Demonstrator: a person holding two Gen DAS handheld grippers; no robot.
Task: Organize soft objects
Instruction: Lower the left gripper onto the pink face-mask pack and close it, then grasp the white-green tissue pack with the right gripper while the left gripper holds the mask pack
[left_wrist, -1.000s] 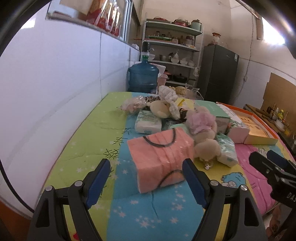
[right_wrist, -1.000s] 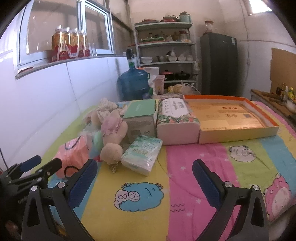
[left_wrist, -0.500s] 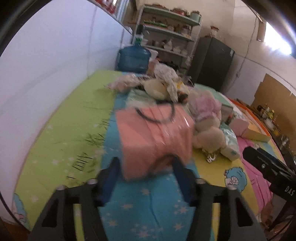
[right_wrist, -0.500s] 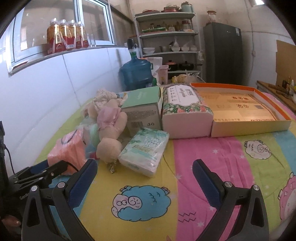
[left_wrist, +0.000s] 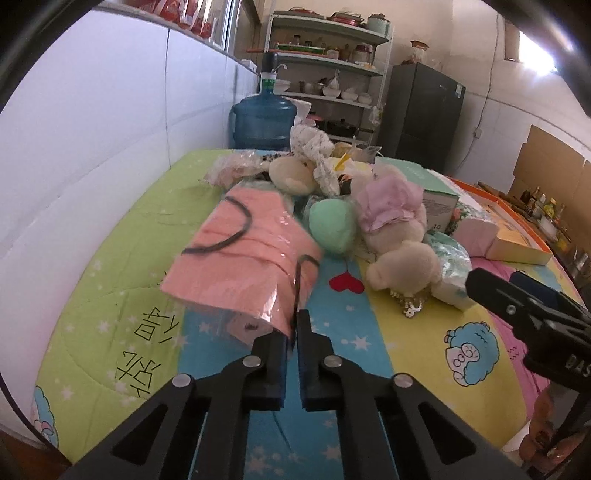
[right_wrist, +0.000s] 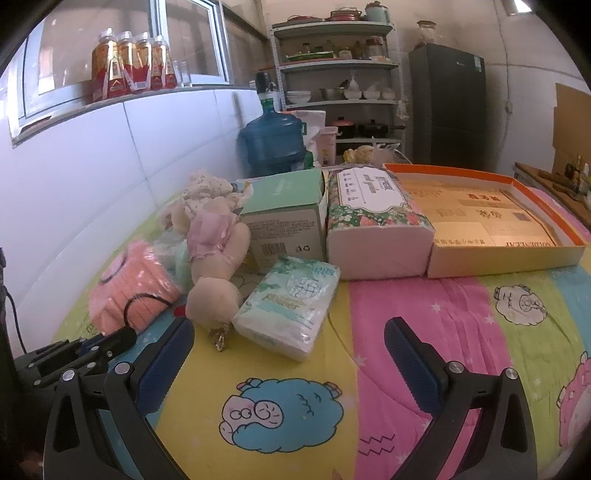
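**Left gripper pinching wrapper edge of pink tissue pack; right gripper waiting, spread**

The left gripper (left_wrist: 295, 332) is standing with its jaws pressed nearly together on the thin clear film at the near corner of the pink tissue pack (left_wrist: 251, 254). The grip is sitting on the loose wrapper, not the body of the pack; probably because the pack is too wide and too soft to squeeze bodily, and the film gives a flat tab to hold. The near end of the pack is tilting up toward the jaws while the far end is resting on the patterned bedsheet (left_wrist: 110, 295), which suggests a lift or drag is being started.

The pack is lying at the left edge of the pile, just beside a green plush ball (left_wrist: 332, 225) and a cream plush toy in a pink dress (left_wrist: 395, 218). A green-printed tissue packet (right_wrist: 291, 302) is lying nearer the middle of the sheet.

The right gripper (right_wrist: 288, 354) is hovering with jaws spread wide and nothing between them, pointing toward that packet, likely keeping clear.

The orange-rimmed shallow box (right_wrist: 498, 210) is standing open and empty at the far right: a plausible destination, judged only from the layout.

Risk: film may tear or slip.
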